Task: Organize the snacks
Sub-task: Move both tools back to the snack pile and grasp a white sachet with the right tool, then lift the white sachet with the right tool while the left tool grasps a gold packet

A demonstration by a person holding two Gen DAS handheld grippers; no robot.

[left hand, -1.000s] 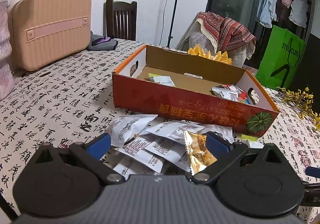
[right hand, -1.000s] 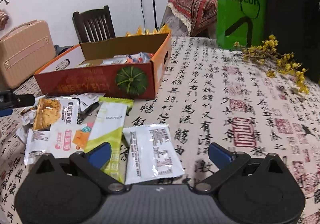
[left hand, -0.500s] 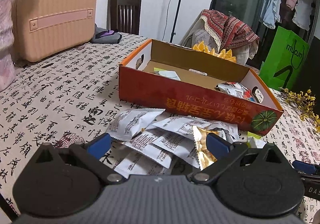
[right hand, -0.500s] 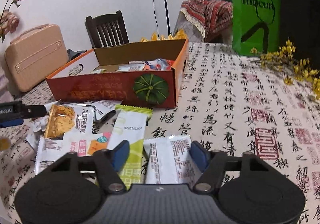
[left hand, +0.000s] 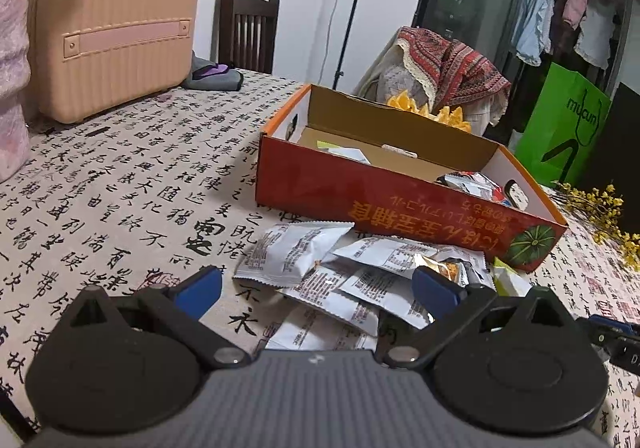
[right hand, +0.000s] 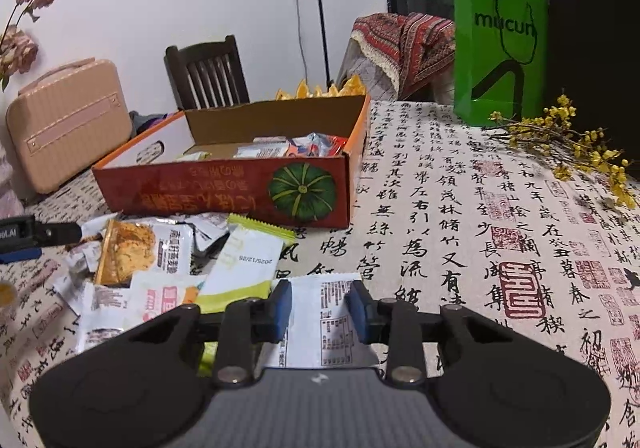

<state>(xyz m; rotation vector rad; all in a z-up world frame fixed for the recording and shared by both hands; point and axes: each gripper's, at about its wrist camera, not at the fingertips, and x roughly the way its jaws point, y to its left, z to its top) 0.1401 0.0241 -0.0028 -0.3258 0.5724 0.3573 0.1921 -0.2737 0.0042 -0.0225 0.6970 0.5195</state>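
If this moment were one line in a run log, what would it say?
step: picking up snack | right claw: closing around white packet | left claw: open above snack pile | orange box: partly filled

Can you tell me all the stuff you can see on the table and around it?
box: one, orange-red with a green pumpkin picture, mid-table, a few snacks inside
snack packets: a loose pile, mostly white, one gold, in front of the box
white packet: one, between the right gripper's fingers
green packet: one, lime and white, beside the white packet
case: one, peach-pink, far left of the table
chair: one, dark wood, behind the table
bag: one, bright green, far right
yellow flowers: one spray, lying on the tablecloth at right
left gripper: black, blue pads, open over the pile
right gripper: black, blue pads, closing around the white packet
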